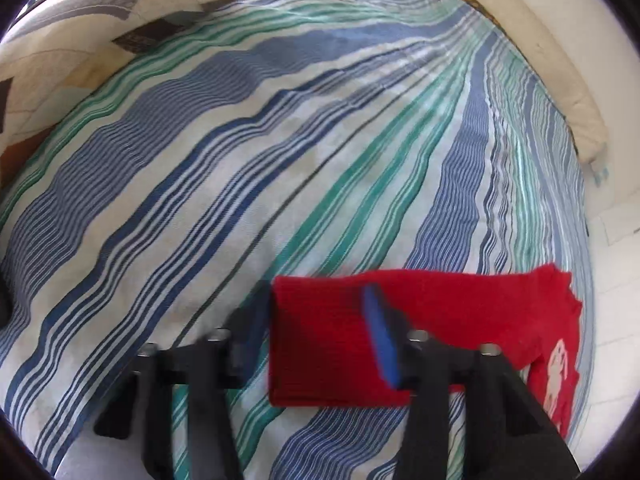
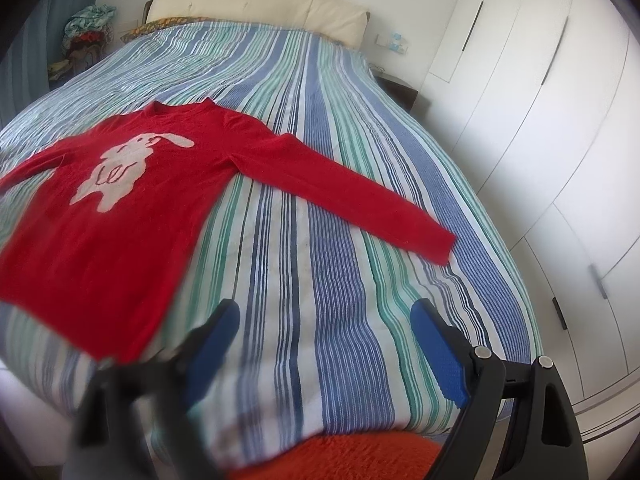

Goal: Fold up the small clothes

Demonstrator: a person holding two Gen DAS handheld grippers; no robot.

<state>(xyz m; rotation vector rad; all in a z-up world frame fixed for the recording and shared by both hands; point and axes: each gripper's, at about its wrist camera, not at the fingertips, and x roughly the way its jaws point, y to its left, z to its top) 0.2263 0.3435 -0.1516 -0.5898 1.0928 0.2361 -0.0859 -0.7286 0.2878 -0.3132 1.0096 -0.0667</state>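
I am holding the left gripper over the left cuff of the red knitted long-sleeved jumper with a pale rabbit motif, which is lying face up on the blue-and-green striped bedspread. Its jaws are sitting narrowly parted with the ribbed cuff between them — whether the pads are actually pressing the knit, I cannot tell. The right gripper is hanging with jaws spread wide and empty, near the foot of the bed. The right sleeve is running diagonally from the shoulder towards me and to the right, cuff end nearest — that arm is best placed for it, I judge.
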